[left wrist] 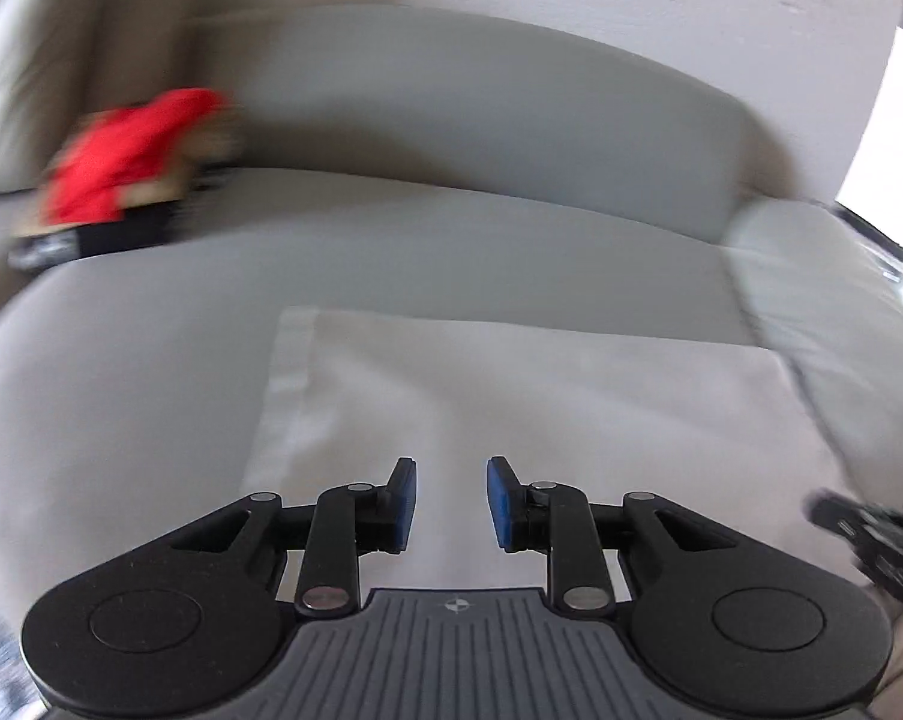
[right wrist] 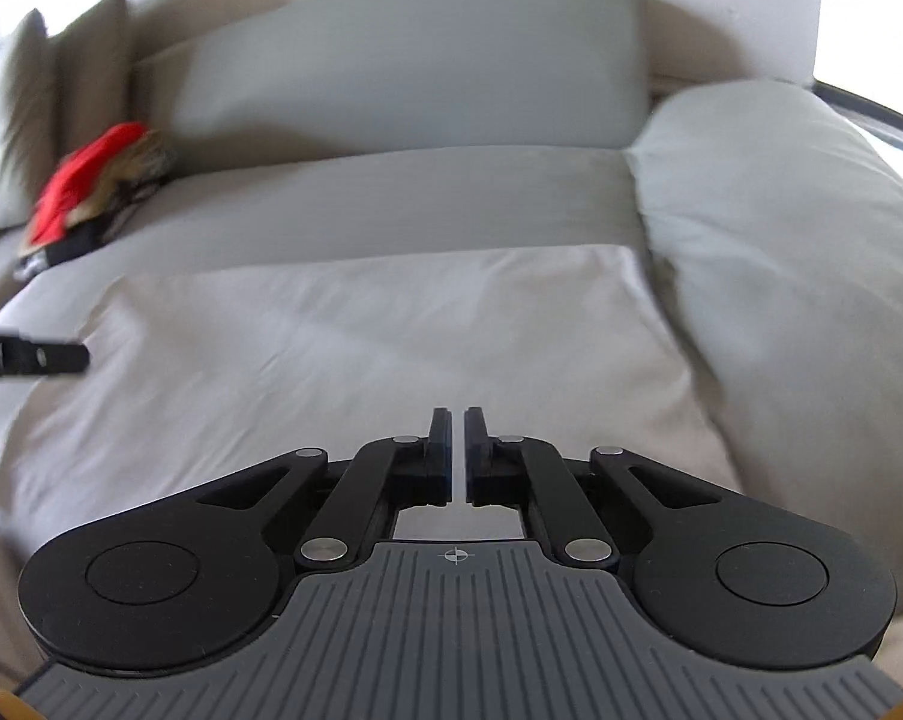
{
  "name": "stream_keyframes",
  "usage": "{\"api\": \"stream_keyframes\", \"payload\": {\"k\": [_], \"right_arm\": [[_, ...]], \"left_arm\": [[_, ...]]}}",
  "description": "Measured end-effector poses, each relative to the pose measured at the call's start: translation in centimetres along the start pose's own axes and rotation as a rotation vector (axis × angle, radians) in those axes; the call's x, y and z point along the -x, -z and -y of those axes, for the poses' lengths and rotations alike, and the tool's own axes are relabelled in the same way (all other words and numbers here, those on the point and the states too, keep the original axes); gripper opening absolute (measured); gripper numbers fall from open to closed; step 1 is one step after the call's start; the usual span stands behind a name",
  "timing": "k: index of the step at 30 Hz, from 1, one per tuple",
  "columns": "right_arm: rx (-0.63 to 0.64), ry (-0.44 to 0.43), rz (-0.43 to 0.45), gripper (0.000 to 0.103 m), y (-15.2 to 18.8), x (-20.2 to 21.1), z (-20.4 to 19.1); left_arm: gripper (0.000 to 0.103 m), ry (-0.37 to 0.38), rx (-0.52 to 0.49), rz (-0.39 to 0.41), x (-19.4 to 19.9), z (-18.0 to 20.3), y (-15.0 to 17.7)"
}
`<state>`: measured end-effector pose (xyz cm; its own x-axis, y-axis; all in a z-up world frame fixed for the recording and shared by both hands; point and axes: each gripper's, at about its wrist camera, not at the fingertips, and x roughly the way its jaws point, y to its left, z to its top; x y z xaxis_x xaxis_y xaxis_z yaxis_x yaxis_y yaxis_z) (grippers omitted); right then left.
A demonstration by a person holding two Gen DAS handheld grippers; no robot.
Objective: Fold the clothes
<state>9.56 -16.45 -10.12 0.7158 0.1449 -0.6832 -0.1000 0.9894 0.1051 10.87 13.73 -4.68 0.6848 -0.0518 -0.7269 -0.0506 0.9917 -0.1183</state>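
A white cloth (left wrist: 511, 408) (right wrist: 361, 330) lies spread flat on the grey sofa seat (left wrist: 121, 360) (right wrist: 391, 204), with a hemmed edge along its left side in the left wrist view. My left gripper (left wrist: 451, 480) hovers open over the cloth's near part, nothing between its blue pads (left wrist: 502, 498). My right gripper (right wrist: 458, 444) is shut with only a thin slit between its fingers, holding nothing, above the cloth's near middle. Each gripper shows in the other's view: the right gripper's body (left wrist: 877, 540) at the right edge, the left gripper's body (right wrist: 31, 354) at the left edge.
A blurred pile of red, tan and black clothes (left wrist: 127, 162) (right wrist: 85, 186) sits at the seat's far left. A grey back cushion (left wrist: 481, 108) (right wrist: 415, 60) runs behind. A pale pillow (left wrist: 811, 282) (right wrist: 781, 210) borders the cloth on the right; another pillow (right wrist: 7, 120) stands far left.
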Motion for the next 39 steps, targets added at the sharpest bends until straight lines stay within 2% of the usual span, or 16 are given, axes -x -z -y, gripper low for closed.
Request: {"api": "stream_keyframes", "payload": {"k": [4, 6, 7, 8, 13, 15, 17, 18, 19, 20, 23, 27, 29, 31, 35, 39], "right_arm": [[-0.128, -0.106, -0.072, 0.013, -1.7, -3.4, 2.8], [-0.145, -0.157, -0.083, 0.013, -2.3, -4.9, 3.9], [-0.166, -0.147, -0.08, 0.004, -2.5, -5.7, 4.7], [-0.201, -0.095, -0.067, 0.004, -2.7, -6.4, 5.9], [-0.385, 0.133, -0.009, 0.0, -3.3, -9.7, 12.0], [-0.489, 0.108, -0.02, 0.0, -3.1, -10.0, 14.0], [-0.483, 0.107, -0.022, 0.0, -3.8, -9.1, 13.2], [-0.471, 0.112, -0.004, 0.013, -4.1, -8.3, 12.4], [-0.461, 0.105, 0.019, 0.014, -4.5, -7.4, 11.7], [-0.455, 0.085, 0.049, 0.014, -4.8, -6.6, 10.9], [-0.441, -0.057, 0.083, 0.014, -5.8, -5.8, 8.6], [-0.559, -0.39, -0.061, 0.019, -5.9, -10.4, 8.0], [-0.647, -0.448, -0.11, 0.018, -5.5, -13.2, 8.9], [-0.747, -0.418, -0.065, 0.004, -4.9, -14.9, 10.7], [-0.865, -0.225, 0.13, 0.001, -4.2, -15.4, 14.4], [-0.879, -0.116, 0.158, 0.0, -4.2, -15.3, 14.4]], "left_arm": [[0.024, 0.127, 0.004, -0.021, -4.2, 2.6, -0.8], [0.021, 0.056, 0.01, -0.034, -5.5, 2.3, -0.7], [0.017, 0.034, 0.038, -0.037, -5.5, 1.4, -0.4], [0.012, 0.013, 0.067, -0.041, -5.6, 0.5, -0.2], [0.013, -0.108, 0.149, -0.006, -4.5, -3.3, 0.4], [0.012, -0.158, 0.151, 0.0, -4.0, -3.6, 0.4], [0.011, -0.197, 0.151, -0.008, -3.2, -3.2, 0.0], [0.012, -0.204, 0.152, -0.004, -2.6, -2.9, -0.3], [0.018, -0.19, 0.143, 0.01, -2.2, -2.5, -0.5], [0.024, -0.176, 0.134, 0.024, -1.7, -2.0, -0.7], [0.025, -0.107, 0.113, 0.051, -1.1, -0.7, -1.4], [0.026, -0.001, 0.122, 0.041, -4.8, 0.1, -2.5], [0.022, 0.021, 0.157, 0.031, -7.0, -0.6, -2.6], [0.018, 0.03, 0.206, 0.041, -8.6, -1.8, -2.7], [0.012, -0.001, 0.359, 0.11, -9.8, -4.8, -2.9], [0.009, -0.063, 0.455, 0.156, -10.1, -6.7, -3.2]]}}
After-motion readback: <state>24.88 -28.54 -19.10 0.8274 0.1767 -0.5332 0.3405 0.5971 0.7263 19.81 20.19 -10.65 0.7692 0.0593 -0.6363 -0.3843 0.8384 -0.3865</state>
